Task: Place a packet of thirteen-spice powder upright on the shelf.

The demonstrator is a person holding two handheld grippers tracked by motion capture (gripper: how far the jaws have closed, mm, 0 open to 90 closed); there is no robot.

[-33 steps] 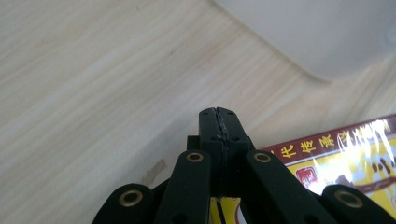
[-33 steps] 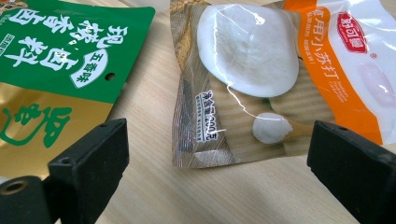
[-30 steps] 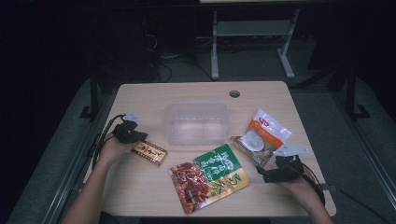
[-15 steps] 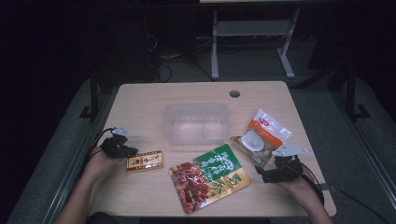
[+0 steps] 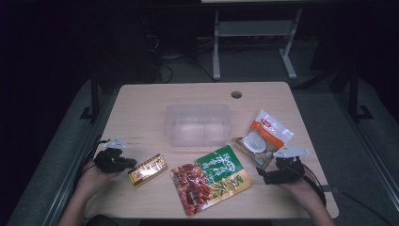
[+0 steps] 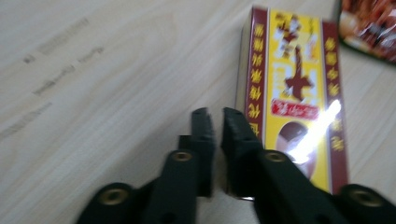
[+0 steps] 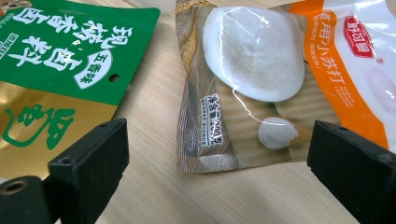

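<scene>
Left fingers (image 6: 212, 116): a thin gap, just been opening, holding nothing.
Right fingers (image 7: 224, 158): wide, empty.
Small box (image 5: 147, 170): flat, surface's near-left part.
Tub (image 5: 198, 124): empty.
Left to do: everything.

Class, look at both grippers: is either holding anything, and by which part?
Nothing is held. The left gripper, jaws nearly closed, lies beside the yellow box; the right gripper stands open.

Yellow-maroon box (image 5: 147, 170) flat on table
</scene>
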